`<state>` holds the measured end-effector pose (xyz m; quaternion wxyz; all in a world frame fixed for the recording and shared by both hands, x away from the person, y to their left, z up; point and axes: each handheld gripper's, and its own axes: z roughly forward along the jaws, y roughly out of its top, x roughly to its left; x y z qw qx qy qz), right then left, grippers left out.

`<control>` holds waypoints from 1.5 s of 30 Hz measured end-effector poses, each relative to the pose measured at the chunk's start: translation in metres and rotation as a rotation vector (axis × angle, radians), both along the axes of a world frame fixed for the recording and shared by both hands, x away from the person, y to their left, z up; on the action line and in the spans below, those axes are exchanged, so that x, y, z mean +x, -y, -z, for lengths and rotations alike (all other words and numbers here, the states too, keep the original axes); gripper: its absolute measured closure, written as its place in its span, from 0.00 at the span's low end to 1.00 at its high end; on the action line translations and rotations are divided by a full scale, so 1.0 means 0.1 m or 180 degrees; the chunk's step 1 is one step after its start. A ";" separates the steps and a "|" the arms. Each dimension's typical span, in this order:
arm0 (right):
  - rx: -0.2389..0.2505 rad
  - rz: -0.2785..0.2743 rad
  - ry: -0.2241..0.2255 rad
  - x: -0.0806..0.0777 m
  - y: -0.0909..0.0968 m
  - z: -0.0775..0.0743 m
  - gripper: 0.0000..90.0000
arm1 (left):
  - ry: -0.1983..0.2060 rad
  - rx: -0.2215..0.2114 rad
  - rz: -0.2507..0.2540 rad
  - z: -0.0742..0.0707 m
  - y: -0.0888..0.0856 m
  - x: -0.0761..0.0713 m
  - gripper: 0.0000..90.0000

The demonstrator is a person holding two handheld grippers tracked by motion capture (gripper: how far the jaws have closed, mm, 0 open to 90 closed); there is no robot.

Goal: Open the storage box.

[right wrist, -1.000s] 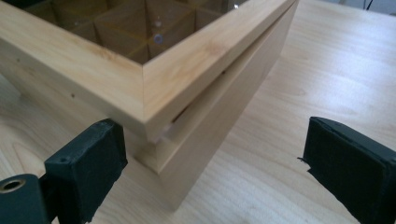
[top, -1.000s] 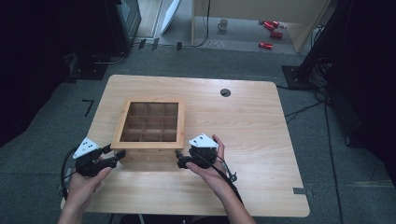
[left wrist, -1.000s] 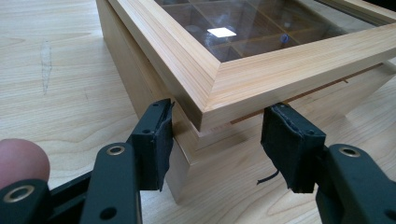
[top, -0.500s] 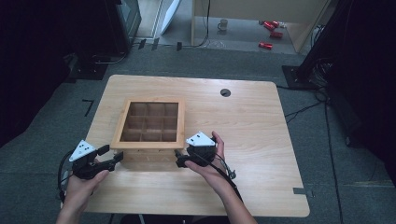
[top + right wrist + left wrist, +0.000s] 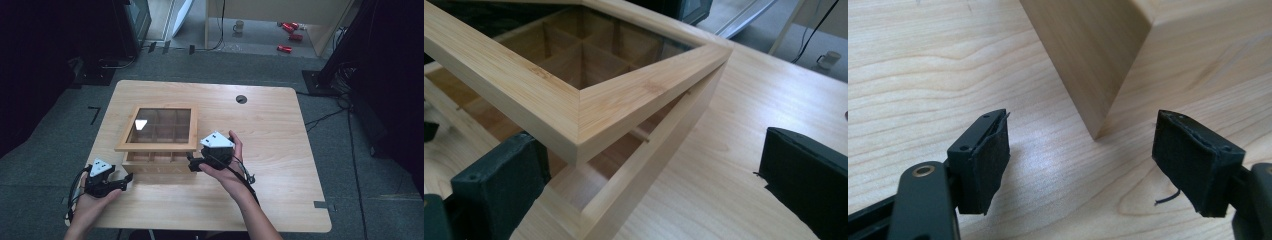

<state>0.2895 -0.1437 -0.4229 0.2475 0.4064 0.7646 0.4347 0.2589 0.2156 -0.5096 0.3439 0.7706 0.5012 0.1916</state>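
Note:
A wooden box (image 5: 156,168) with inner dividers stands on the table, and its glass-paned lid (image 5: 155,146) is tilted up at the front. My right gripper (image 5: 193,163) is at the box's front right corner, open. In the right gripper view the lid's raised corner (image 5: 624,95) hangs above the box wall (image 5: 651,162), between my right gripper's (image 5: 654,185) wide jaws, with the left jaw under the lid's edge. My left gripper (image 5: 125,180) sits open near the box's front left corner, apart from it. The left gripper (image 5: 1083,160) view shows that corner (image 5: 1093,55) just ahead of the jaws.
The table (image 5: 280,150) has a round cable hole (image 5: 241,99) at the back. The front edge lies close behind both hands. Beyond the table, a mug (image 5: 239,25) and red items (image 5: 290,35) lie on the floor.
The lid has risen at its front edge with the right gripper under it. My left gripper has drawn back toward the front left, away from the box.

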 end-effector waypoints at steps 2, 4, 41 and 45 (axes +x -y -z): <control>0.0006 0.0001 0.0033 0.02 0.00 -0.06 0.00 | -0.0015 0.0046 -0.0024 0.02 0.00 0.00 0.26; 0.0019 0.0012 0.0065 0.04 0.00 -0.12 0.00 | -0.0009 0.0114 -0.0050 0.05 0.01 -0.01 0.25; 0.0574 -0.0371 0.0709 0.73 0.02 -0.72 0.58 | 0.0056 0.0166 -0.0116 0.07 0.06 -0.09 0.26; 0.0434 -0.0361 0.0711 0.85 -0.04 -0.68 0.59 | 0.0050 0.0144 -0.0111 0.07 0.06 -0.08 0.26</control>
